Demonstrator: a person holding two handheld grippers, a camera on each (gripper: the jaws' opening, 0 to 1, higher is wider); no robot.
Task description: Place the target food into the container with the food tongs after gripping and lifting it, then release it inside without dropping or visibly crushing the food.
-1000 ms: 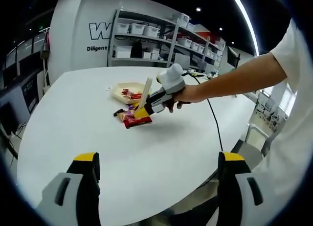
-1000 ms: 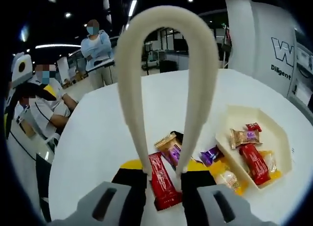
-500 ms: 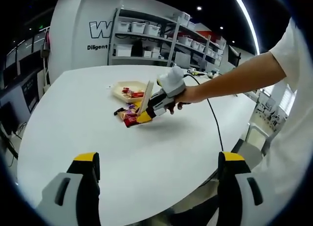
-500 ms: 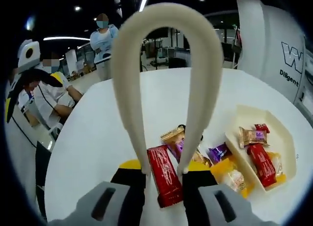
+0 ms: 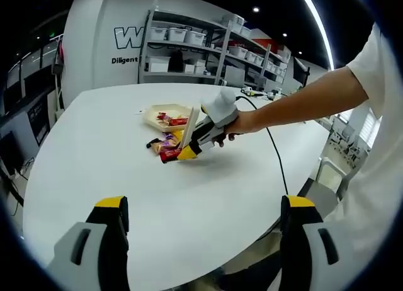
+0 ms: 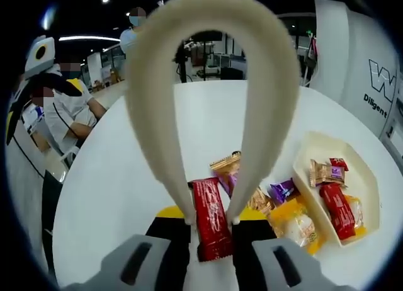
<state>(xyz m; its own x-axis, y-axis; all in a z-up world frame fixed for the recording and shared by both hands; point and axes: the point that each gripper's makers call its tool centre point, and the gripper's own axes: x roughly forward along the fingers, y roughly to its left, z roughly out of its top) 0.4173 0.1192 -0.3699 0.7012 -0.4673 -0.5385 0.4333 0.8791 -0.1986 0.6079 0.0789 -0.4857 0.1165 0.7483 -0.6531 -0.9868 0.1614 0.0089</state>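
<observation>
Several loose snacks point(image 6: 252, 196) crowd the tray's point(image 6: 365, 231) near rim — right gripper point(image 6: 211, 225) clamps tongs point(image 6: 211, 70) astride red bar point(image 6: 211, 218); left gripper point(image 5: 200, 206) spread wide.

On the table point(image 6: 119, 177), loose wrapped snacks point(image 6: 252, 193) at the centre, tray point(image 6: 365, 196) holding more just beside at 3 o'clock, one bar point(image 6: 211, 218) between the tongs point(image 6: 211, 64) at 6 o'clock.

bright indoor light, heavy fisheye bend.
i see ceiling strip lights point(image 5: 318, 26) glaring above; the white table point(image 5: 126, 196) is evenly lit, soft shadows, near tongs point(image 6: 214, 83) blurred.
</observation>
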